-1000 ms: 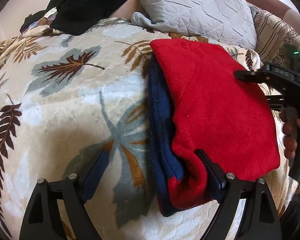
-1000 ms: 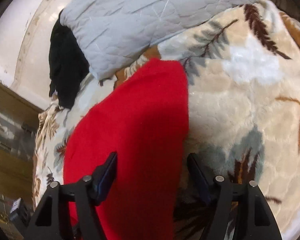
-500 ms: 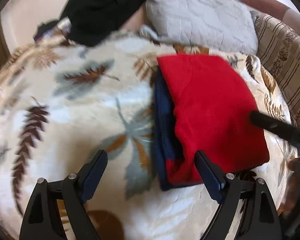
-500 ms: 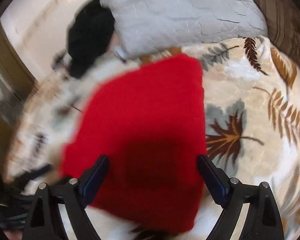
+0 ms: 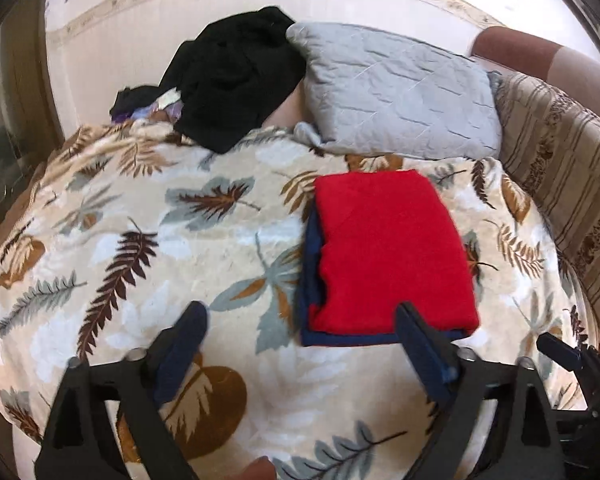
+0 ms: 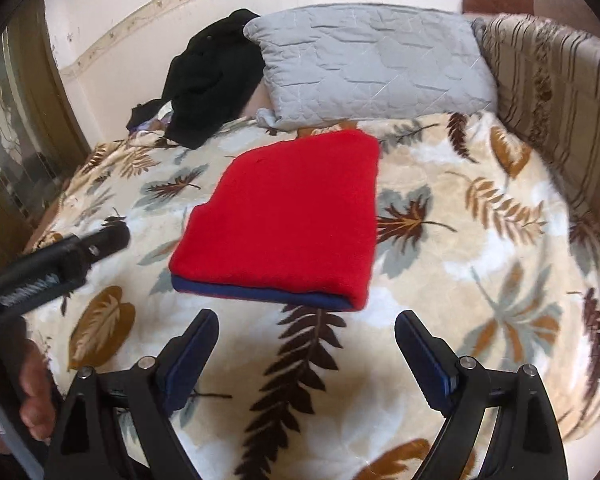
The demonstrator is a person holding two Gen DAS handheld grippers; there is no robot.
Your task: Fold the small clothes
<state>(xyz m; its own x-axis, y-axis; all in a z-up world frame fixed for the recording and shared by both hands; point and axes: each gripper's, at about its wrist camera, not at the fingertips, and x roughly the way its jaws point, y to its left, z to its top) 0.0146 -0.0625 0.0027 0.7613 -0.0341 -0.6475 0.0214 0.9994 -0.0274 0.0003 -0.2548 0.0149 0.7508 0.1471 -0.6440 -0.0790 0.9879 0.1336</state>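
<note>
While the red garment [image 5: 392,248] lies folded into a neat rectangle on the leaf-patterned blanket [image 5: 140,248], both of your grippers hang above the blanket's near edge with nothing between their fingers. Your left gripper [image 5: 300,352] is widening its jaws at this moment; its right finger overlaps the garment's near edge in the left wrist view, though whether it touches the cloth you cannot tell from here. Your right gripper [image 6: 306,354] has its jaws spread wide over bare blanket, just short of the garment's near edge. A navy layer [image 6: 260,292] shows under the red along that near edge and along the garment's left side. The garment sits toward the far right part of the blanket, its far edge close to the grey quilted pillow [image 5: 400,96] that leans at the blanket's far edge. A heap of black clothing [image 5: 232,80] lies at the far edge to the left of the pillow. A striped cushion [image 6: 552,76] stands along the blanket's right side. In the right wrist view your left hand [image 6: 36,400] shows at the lower left, wrapped around the left gripper's handle, whose black body reaches in over the blanket's left part
</note>
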